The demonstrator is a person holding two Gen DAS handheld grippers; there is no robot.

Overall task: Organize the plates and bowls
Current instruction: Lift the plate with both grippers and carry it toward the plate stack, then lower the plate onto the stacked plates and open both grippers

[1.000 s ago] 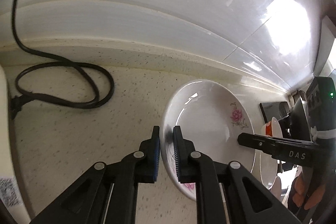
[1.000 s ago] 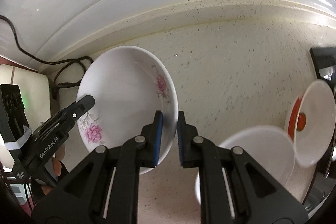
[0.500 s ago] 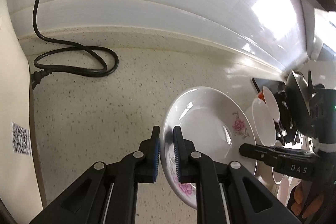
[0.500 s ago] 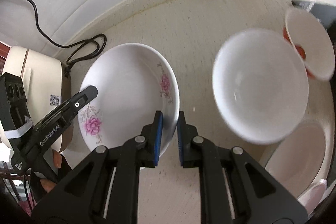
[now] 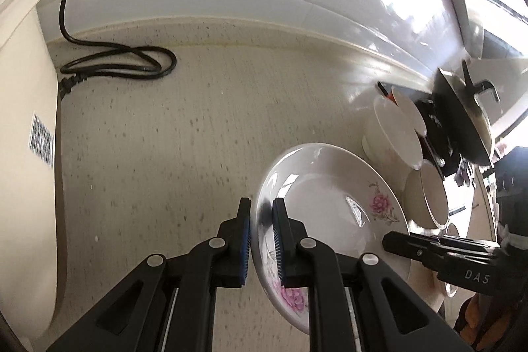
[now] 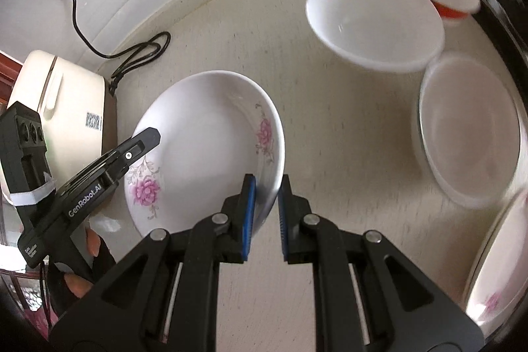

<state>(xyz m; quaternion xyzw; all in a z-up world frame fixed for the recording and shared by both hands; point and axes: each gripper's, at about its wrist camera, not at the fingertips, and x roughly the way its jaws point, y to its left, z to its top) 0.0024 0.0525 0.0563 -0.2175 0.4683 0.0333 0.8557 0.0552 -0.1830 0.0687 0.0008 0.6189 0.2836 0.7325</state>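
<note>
Right wrist view: your right gripper (image 6: 265,213) and left gripper (image 6: 145,137), lettered "GenRobot.AI", at 9 o'clock, both clamp flowered plate (image 6: 204,147) rim.

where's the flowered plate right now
The flowered plate sits centre-left in the right wrist view, above the counter, gripped on opposite rims by the left gripper and right gripper.

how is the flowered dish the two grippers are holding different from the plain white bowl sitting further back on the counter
The shallow white dish with pink flowers carries printed blossoms; the deep plain white bowl has no pattern. The flowered dish is wide and shallow, the plain bowl deeper with steeper walls. The dish is clamped at opposite rims by the left gripper and right gripper; nothing grips the bowl. Both are glossy, white, round and look empty.
</note>
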